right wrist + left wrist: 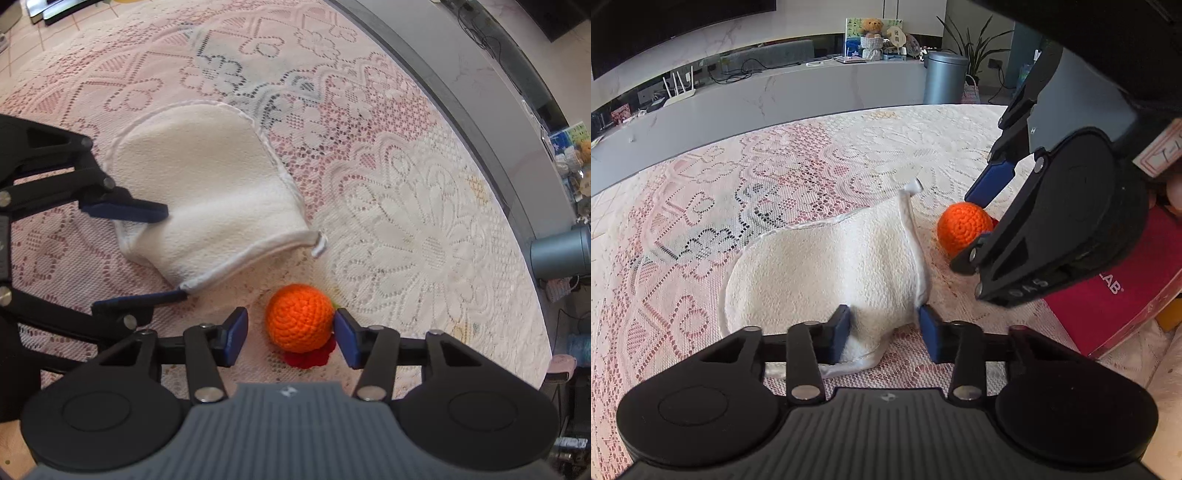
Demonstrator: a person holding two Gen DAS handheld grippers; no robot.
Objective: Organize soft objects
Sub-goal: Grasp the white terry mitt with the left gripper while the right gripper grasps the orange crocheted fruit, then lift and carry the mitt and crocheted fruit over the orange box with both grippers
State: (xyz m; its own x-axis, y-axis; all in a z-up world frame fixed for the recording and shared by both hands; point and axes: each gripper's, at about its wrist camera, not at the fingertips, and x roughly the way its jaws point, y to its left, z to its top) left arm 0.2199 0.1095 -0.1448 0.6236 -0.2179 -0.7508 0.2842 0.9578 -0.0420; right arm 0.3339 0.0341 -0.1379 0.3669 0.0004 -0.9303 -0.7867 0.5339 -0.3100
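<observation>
A white terry cloth mitt (827, 266) lies on the lace tablecloth (701, 192). My left gripper (884, 330) is open, its blue pads on either side of the mitt's near end. An orange crocheted ball (964, 229) with a red part beneath it lies to the right of the mitt. My right gripper (291, 332) is open around the orange ball (299, 317); the right pad touches it, the left pad stands apart. In the right wrist view the mitt (207, 199) lies at the left, its open edge facing the ball, with the left gripper (173, 254) straddling it.
A magenta box (1108, 295) sits at the table's right edge. Beyond the table a grey counter (775, 96) holds a router, cables and a teddy bear. A grey bin (943, 77) and a plant stand behind.
</observation>
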